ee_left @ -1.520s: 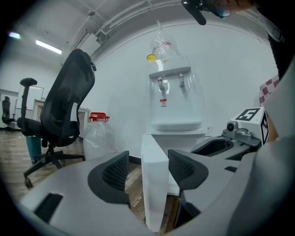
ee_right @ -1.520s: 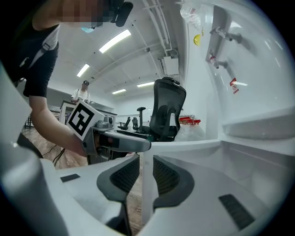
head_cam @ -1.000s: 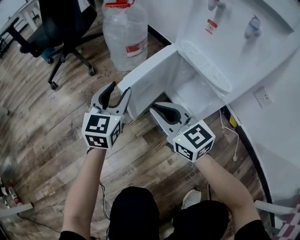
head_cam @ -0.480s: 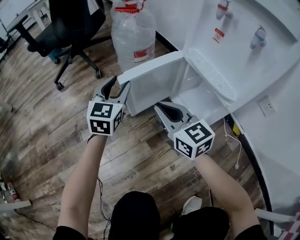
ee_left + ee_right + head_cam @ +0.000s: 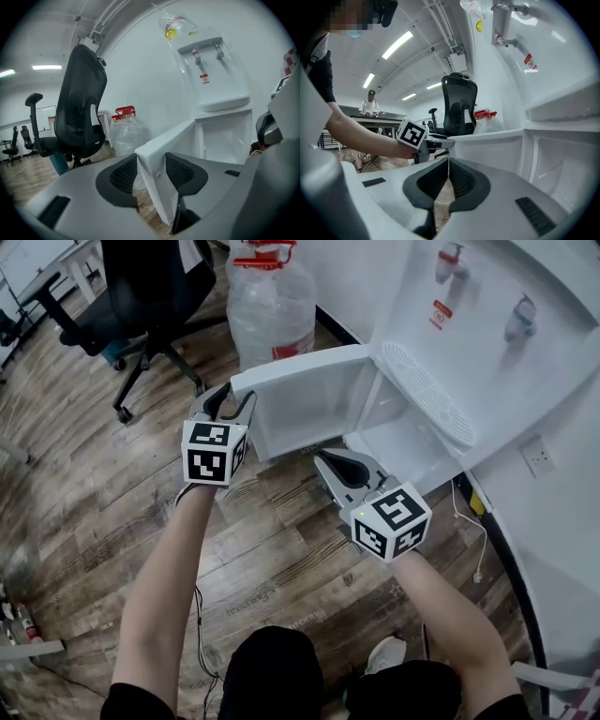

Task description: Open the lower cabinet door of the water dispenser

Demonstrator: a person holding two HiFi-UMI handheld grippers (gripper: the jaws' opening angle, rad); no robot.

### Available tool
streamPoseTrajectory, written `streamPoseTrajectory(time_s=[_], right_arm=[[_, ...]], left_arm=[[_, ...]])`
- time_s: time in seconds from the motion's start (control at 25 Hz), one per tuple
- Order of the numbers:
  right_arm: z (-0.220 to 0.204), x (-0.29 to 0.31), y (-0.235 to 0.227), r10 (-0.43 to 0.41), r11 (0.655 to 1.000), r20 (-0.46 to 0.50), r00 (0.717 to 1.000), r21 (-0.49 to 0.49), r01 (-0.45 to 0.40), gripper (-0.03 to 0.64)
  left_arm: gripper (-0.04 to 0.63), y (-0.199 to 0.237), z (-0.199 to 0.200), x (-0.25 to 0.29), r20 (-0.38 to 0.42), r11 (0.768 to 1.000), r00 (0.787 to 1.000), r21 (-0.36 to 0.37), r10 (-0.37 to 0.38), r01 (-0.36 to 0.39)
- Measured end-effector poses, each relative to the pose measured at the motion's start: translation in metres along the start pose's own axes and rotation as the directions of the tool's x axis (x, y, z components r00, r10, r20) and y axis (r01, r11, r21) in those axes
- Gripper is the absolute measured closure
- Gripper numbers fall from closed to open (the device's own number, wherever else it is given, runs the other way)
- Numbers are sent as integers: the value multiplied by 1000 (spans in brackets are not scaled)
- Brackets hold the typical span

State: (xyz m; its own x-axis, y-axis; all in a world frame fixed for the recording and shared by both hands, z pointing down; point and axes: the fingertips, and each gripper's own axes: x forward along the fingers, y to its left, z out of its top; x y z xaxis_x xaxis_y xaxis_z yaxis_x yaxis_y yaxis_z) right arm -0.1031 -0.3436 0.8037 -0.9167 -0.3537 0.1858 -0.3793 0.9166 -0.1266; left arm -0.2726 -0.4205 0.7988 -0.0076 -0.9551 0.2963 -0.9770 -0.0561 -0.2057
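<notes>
The white lower cabinet door [image 5: 309,381] of the water dispenser [image 5: 469,324] stands swung wide open to the left, showing the empty white compartment [image 5: 398,432]. My left gripper [image 5: 236,401] is shut on the door's free edge. In the left gripper view that edge [image 5: 151,159] sits squeezed between the two black pads [image 5: 125,173], so my left gripper [image 5: 151,165] grips it. My right gripper [image 5: 326,458] hovers low in front of the open compartment, shut with nothing in it. In the right gripper view its pads [image 5: 459,178] meet, the door [image 5: 487,145] lies ahead, and the left gripper [image 5: 440,143] is at the door's end.
A large clear water bottle [image 5: 272,306] with a red cap stands on the wood floor behind the door. A black office chair [image 5: 141,287] is at the far left. A wall socket [image 5: 539,457] and a white cable [image 5: 478,540] are at the right by the wall.
The left gripper has carried the door's edge further away from the dispenser, so the door stands wider open. The right gripper has stayed near the compartment.
</notes>
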Motion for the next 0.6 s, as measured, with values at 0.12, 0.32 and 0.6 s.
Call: streamPoseTrajectory(time_s=[0.12, 0.32, 0.6], right_arm=[[-1, 7, 0, 22, 1000, -7, 1000, 6, -22, 591], [-5, 20, 6, 69, 994, -28, 997, 83, -66, 594], [-1, 28, 1, 78, 995, -30, 997, 69, -76, 594]], left_arm=[[394, 3, 0, 5, -7, 1000, 1000, -5, 8, -8], [394, 7, 0, 10, -14, 1000, 1000, -9, 12, -12], [394, 12, -5, 22, -40, 1000, 999, 9, 21, -21]])
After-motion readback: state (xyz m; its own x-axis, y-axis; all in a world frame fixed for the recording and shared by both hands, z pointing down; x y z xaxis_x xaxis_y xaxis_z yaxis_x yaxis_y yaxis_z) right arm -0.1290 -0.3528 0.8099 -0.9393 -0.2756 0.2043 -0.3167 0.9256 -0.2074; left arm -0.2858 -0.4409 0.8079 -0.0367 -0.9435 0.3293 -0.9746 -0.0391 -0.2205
